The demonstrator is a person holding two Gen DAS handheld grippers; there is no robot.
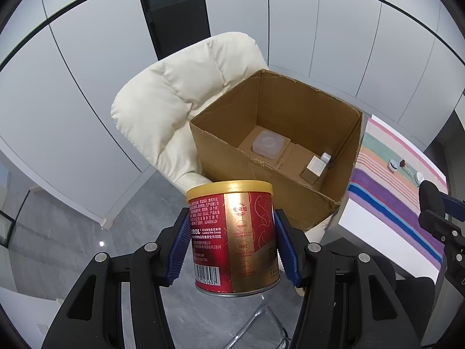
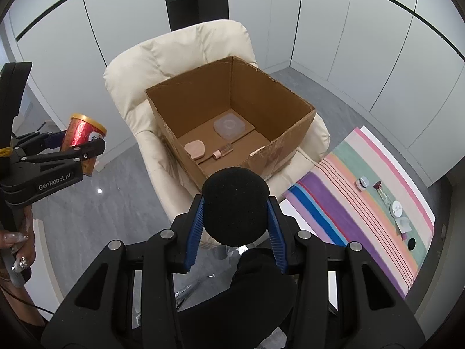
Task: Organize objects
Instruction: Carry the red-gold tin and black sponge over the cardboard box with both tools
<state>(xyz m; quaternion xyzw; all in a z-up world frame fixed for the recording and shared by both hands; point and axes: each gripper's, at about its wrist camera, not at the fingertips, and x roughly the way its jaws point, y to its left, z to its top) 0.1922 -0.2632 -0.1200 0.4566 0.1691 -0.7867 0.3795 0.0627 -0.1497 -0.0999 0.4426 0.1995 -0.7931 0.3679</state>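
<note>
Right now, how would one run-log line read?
left tool: holds red can | right tool: holds black foam ball | cardboard box: open on chair

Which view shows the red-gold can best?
Left wrist: the red-gold can fills the centre, label and barcode readable, clamped between the left hand-held gripper's blue pads. Right wrist shows the can small at the left edge, partly hidden by that gripper's fingers.
</note>
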